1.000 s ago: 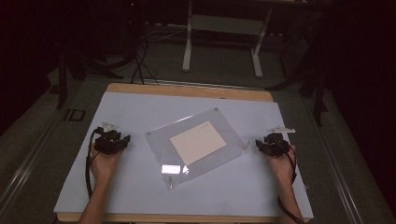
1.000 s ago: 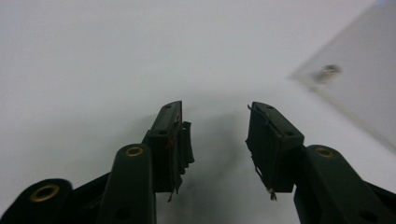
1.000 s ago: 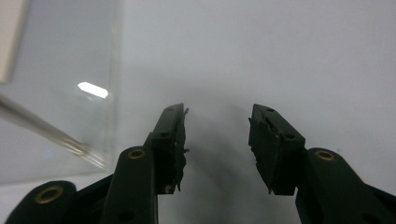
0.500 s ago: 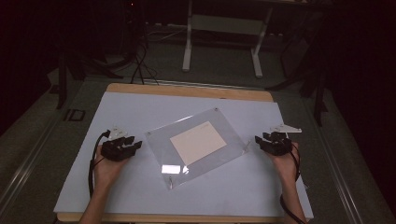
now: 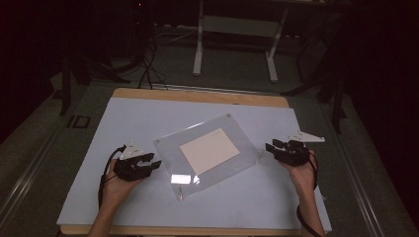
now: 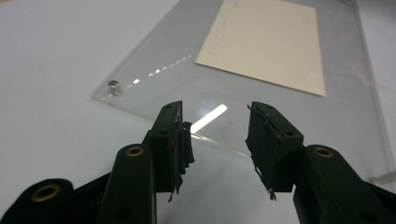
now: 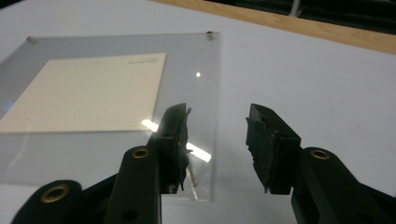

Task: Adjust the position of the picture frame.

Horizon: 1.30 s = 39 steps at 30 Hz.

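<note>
A clear acrylic frame (image 5: 168, 153) lies flat on the white table top (image 5: 148, 118), with a cream card (image 5: 209, 150) sandwiched inside and small metal studs at its corners. My left gripper (image 5: 154, 162) is open and sits just off the frame's left edge. In the left gripper view the frame (image 6: 280, 107) edge lies right ahead of the open left gripper (image 6: 215, 128), and the card (image 6: 271, 42) is beyond. My right gripper (image 5: 270, 146) is open by the frame's right corner. In the right gripper view the frame (image 7: 191, 51) corner lies under the open right gripper (image 7: 217, 130), the card (image 7: 88, 93) to its left.
The white top rests on a wooden table whose edge (image 5: 197, 96) shows at the back. Beyond it the dark floor holds a table stand (image 5: 237, 34) and cables (image 5: 148, 64). A stud (image 6: 114, 87) marks the frame's corner in the left gripper view.
My left gripper has moved right and toward me, closing in on the frame's left edge. The right gripper has shifted slightly left toward the frame's right corner. The frame has not moved.
</note>
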Each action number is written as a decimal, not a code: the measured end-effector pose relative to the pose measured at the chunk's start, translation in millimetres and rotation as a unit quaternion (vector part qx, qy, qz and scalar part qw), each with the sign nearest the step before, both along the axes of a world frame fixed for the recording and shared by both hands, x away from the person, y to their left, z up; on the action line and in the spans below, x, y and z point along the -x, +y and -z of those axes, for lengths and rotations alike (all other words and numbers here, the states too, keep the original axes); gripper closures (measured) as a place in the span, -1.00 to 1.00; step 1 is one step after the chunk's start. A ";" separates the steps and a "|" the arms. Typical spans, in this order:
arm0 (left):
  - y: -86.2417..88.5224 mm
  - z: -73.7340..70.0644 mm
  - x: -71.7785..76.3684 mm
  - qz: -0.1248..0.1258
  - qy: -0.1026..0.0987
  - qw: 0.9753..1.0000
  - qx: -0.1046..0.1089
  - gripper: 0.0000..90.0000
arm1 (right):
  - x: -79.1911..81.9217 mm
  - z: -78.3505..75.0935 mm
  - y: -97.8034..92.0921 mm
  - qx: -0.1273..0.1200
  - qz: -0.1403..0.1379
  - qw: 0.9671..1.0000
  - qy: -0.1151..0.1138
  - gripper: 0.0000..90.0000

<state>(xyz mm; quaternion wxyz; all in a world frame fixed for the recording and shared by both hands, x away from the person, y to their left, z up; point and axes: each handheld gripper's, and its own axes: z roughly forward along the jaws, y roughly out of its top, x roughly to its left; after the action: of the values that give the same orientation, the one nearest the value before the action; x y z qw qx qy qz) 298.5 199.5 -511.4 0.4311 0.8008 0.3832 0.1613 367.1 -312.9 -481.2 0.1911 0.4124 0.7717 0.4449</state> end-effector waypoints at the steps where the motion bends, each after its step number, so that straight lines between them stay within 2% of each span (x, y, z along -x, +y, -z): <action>1: -0.8 0.9 0.9 0.003 0.001 1.000 0.000 0.23 | 0.8 0.5 2.0 0.001 -0.005 1.000 -0.002 0.29; 6: -5.3 3.4 5.9 0.022 0.005 1.000 -0.004 0.21 | -0.9 12.5 13.3 0.016 -0.022 1.000 0.010 0.39; 8: -6.0 4.3 6.6 0.027 0.006 1.000 0.000 0.20 | -3.6 21.0 15.8 0.014 -0.024 0.999 0.020 0.45; 14: -10.0 7.9 10.4 0.052 0.009 0.999 0.013 0.23 | -9.6 45.4 19.1 0.027 -0.024 0.999 0.036 0.70; 16: -13.9 8.1 12.6 0.065 0.008 0.998 0.009 0.24 | -9.4 46.9 20.2 0.022 -0.027 0.999 0.034 0.76; 18: -18.9 8.5 15.5 0.079 0.006 0.997 0.006 0.25 | -9.1 47.6 22.0 0.030 -0.027 0.999 0.027 0.78; 20: -23.8 9.0 18.9 0.096 0.004 0.995 0.000 0.26 | -9.2 49.6 22.9 0.028 -0.029 0.999 0.026 0.85; 24: -30.2 9.1 27.4 0.121 -0.002 0.993 -0.005 0.32 | -8.1 48.6 25.7 0.047 -0.029 0.998 0.020 0.88; 33: -35.9 10.4 39.7 0.169 0.005 0.986 -0.008 0.36 | -8.8 49.3 24.7 0.040 -0.031 0.998 0.022 0.87; 34: -35.9 10.4 39.7 0.169 0.005 0.986 -0.008 0.36 | -8.8 49.3 24.7 0.040 -0.031 0.998 0.022 0.87; 35: -37.5 11.3 41.7 0.180 0.007 0.984 -0.011 0.36 | -8.8 49.3 24.7 0.040 -0.031 0.998 0.022 0.87; 37: -41.4 13.1 43.1 0.192 0.007 0.981 -0.017 0.38 | -8.7 49.6 24.4 0.038 -0.030 0.999 0.022 0.87; 39: -46.7 14.5 43.0 0.199 0.007 0.980 -0.023 0.37 | -8.5 49.9 24.5 0.037 -0.029 0.999 0.022 0.87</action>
<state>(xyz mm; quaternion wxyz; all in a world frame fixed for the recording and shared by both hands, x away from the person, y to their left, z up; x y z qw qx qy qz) 255.5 152.7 -525.9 0.4332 0.8719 0.2154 0.0762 375.6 -288.4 -531.1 0.1766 0.3917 0.8034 0.4122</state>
